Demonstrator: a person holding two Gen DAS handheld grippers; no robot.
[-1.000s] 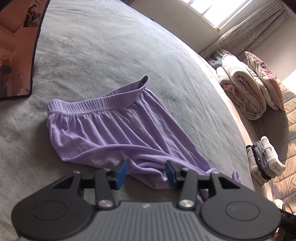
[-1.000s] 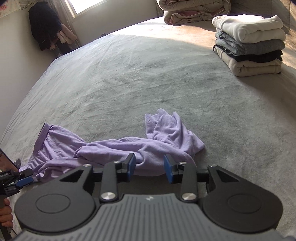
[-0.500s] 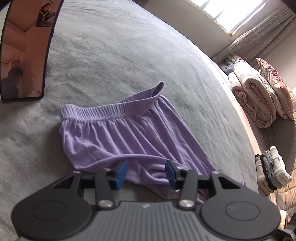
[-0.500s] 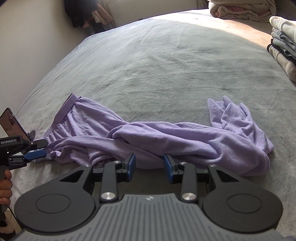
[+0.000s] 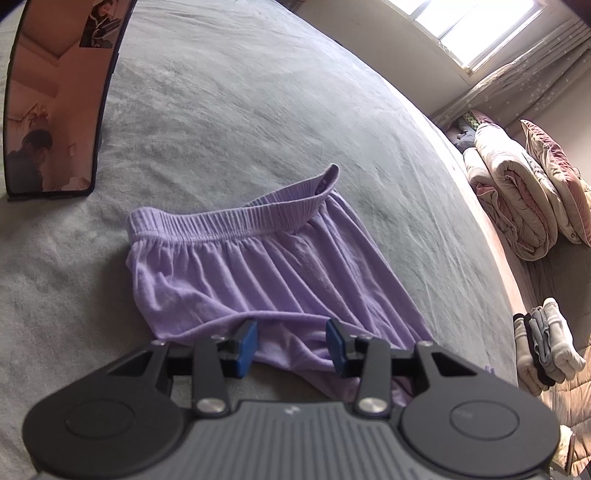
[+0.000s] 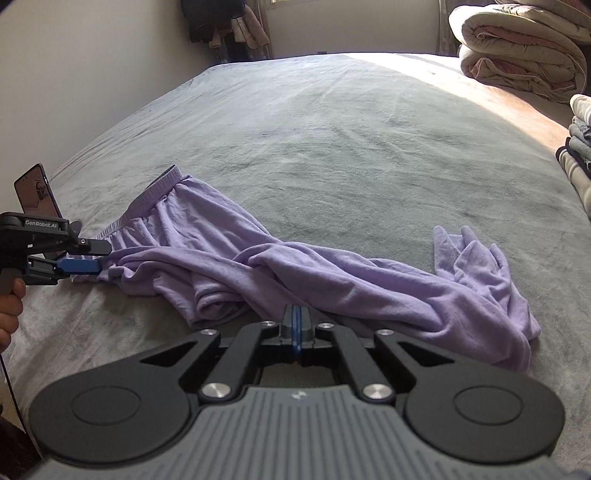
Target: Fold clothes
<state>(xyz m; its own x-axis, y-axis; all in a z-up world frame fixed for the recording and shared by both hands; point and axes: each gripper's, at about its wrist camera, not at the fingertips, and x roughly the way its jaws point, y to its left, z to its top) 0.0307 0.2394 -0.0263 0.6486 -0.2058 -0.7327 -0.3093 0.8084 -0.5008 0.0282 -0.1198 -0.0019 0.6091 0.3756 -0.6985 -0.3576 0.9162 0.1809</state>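
Lilac trousers [image 6: 280, 269] are spread across a grey bed [image 6: 332, 147], crumpled, with the waistband [image 5: 236, 218] at one end and the leg ends [image 6: 476, 266] bunched at the other. In the right wrist view, the right gripper [image 6: 296, 332] is seen closest, at the near edge of the trousers about the middle of the legs; its blue pads are pressed together, but it cannot be told whether any cloth is caught between them. In the left wrist view, the left gripper [image 5: 291, 347] is placed low over the near fold of the trousers, below the waistband, and its fingers are held well apart with cloth visible between them. The same gripper is seen at the left edge of the right wrist view [image 6: 86, 256], held by a hand [image 6: 9, 314], with its tips at the side of the waistband.

Behind the waistband a phone [image 5: 55, 96] is stood upright on the bed. Farther away, to the right, a pile of folded clothes [image 5: 546, 347] is laid, and beyond it a rolled quilt [image 5: 513, 206] and a pillow [image 5: 557, 177] are found. At the far wall a window [image 5: 476, 26] with a curtain [image 5: 517, 88] is seen.
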